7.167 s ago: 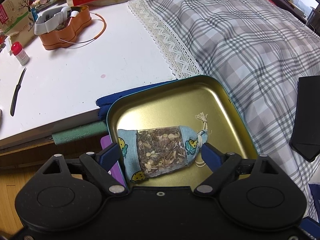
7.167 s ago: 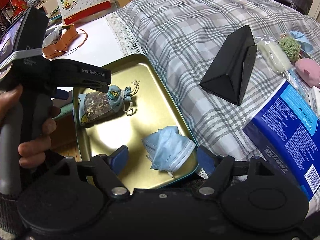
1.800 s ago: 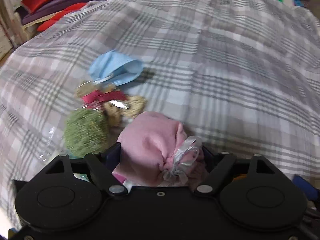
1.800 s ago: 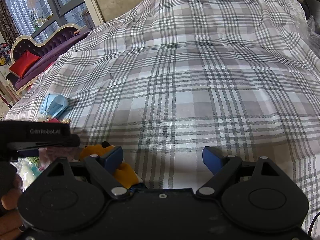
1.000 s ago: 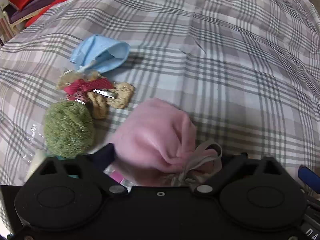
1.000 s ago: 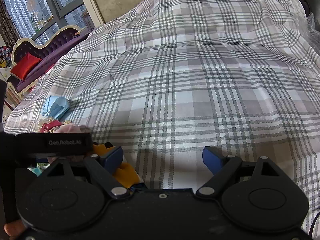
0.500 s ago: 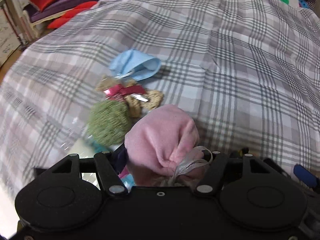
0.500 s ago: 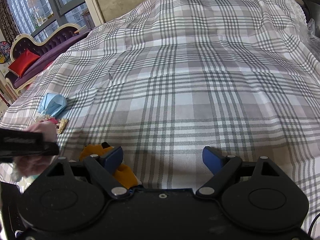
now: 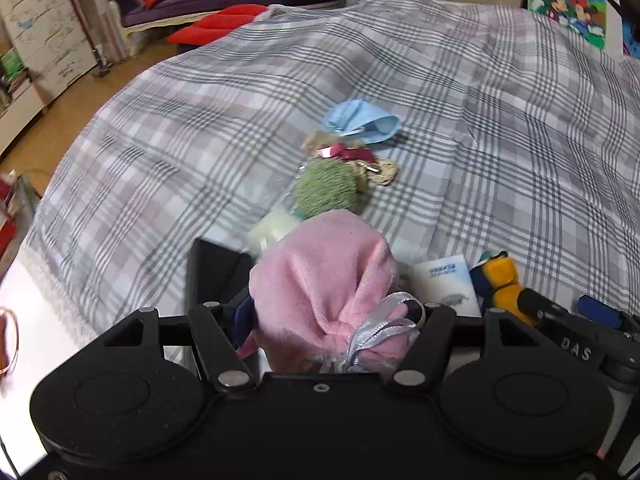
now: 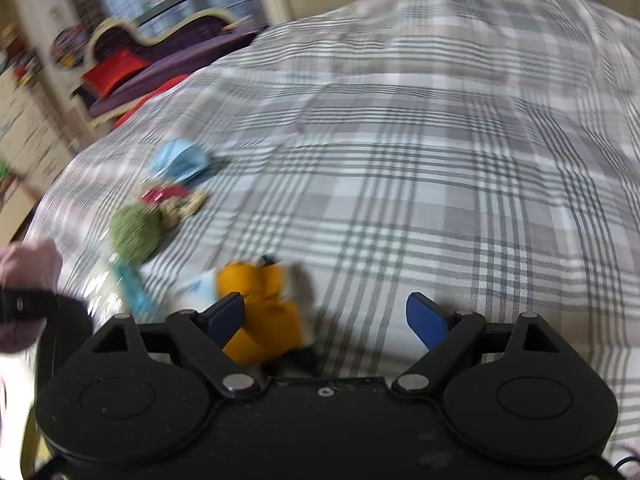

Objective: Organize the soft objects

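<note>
My left gripper (image 9: 328,320) is clenched on the pink plush pouch (image 9: 320,276), pinching it low near the silver ribbon (image 9: 376,330) that ties its neck. Its jaws have just been closing, and the pouch sits between them with the bulk bulging out ahead. I judge that grip at the gathered neck keeps the soft body from slipping through. The pouch hangs above the near edge of the plaid bed cover (image 9: 500,140), clear of it.

My right gripper (image 10: 325,318) stands released, both pads wide apart with nothing pressed between them. The orange plush toy (image 10: 260,308) lies just by its left pad, so I read it as lined up for the next pick, though the view is blurred.

On the cover remain 3 loose things in a row toward the far-left side: a blue face mask (image 9: 362,123), a small bundle with a red bow (image 9: 352,156), and a green fuzzy ball (image 9: 326,194). A tissue packet (image 9: 446,284) lies near the close edge beside the orange toy.
</note>
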Motion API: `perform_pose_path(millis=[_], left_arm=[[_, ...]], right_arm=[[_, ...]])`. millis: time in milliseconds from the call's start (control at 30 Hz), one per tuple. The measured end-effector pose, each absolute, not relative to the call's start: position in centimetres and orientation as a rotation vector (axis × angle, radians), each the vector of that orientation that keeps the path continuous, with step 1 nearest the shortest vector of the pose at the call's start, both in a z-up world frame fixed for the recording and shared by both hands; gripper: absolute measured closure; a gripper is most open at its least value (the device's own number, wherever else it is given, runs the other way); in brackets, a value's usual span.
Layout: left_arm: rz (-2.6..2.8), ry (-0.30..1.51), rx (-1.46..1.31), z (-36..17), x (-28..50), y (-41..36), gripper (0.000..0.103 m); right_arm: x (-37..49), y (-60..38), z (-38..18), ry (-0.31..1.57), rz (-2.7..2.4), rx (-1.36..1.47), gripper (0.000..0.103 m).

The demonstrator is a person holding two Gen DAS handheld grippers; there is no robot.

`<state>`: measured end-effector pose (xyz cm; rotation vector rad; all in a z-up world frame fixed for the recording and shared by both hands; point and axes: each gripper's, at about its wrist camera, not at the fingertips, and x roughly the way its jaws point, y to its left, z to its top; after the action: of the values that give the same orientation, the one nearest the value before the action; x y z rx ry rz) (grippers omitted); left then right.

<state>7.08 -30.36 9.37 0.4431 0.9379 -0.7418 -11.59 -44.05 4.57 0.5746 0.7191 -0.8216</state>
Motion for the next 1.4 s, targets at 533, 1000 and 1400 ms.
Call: perform_pose_path(millis=[533, 1000, 1400], left_arm=[[-0.677, 0.933, 0.396, 9.4, 7.0, -22.7, 0.04], [-0.532, 1.007, 0.334, 6.1, 9.2, -14.9, 0.04], [-0.293, 1.037, 0.159, 2.9, 12.8, -5.7, 0.04]], right_arm=[[-10.6, -45.8, 7.5, 0.897, -1.097, 0.151, 0.016], [-7.8, -44.4, 6.4, 0.992, -0.712, 0.471, 0.016], [-3.6, -44.5, 3.2, 1.137, -0.713, 0.434, 0.041]])
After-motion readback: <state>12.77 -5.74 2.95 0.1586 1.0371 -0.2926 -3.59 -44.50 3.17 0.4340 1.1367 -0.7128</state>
